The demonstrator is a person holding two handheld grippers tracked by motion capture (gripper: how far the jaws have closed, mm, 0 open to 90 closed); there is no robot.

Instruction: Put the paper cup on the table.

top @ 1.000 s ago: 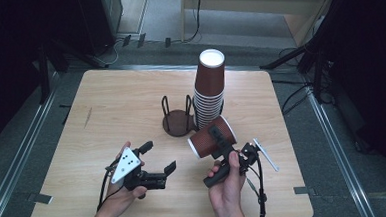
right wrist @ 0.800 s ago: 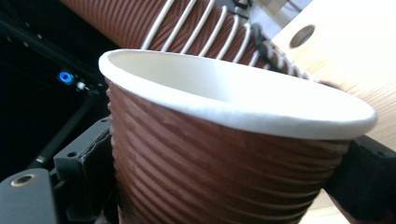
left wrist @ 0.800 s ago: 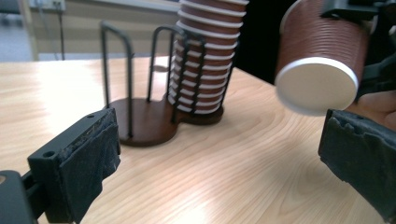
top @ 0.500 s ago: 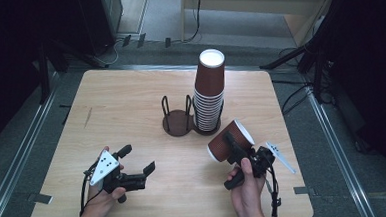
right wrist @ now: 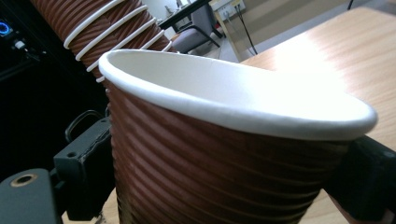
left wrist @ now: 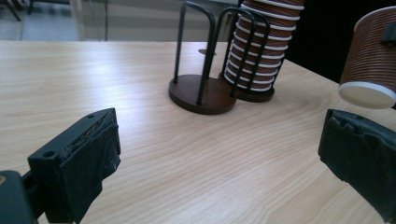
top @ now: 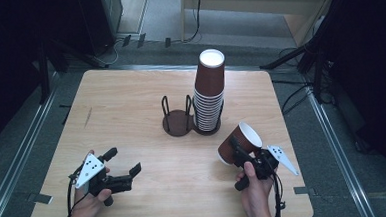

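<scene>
Right tongs [top: 239, 153] grip cup [top: 239, 142], tilted, mouth up-right.

Readable text: none
Ribbed brown paper cups [top: 210, 95]: plain, no print or logo
Pale wooden worktop [top: 131, 111]: no labels or numbers
Grey three-cornered plates [top: 88, 168]: dots only, no legible marks

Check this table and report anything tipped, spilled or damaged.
No spill or damage is visible. One brown cup is off the stack, held tilted in the right gripper. The holder beside the stack has nothing in it. The left gripper is open.
</scene>
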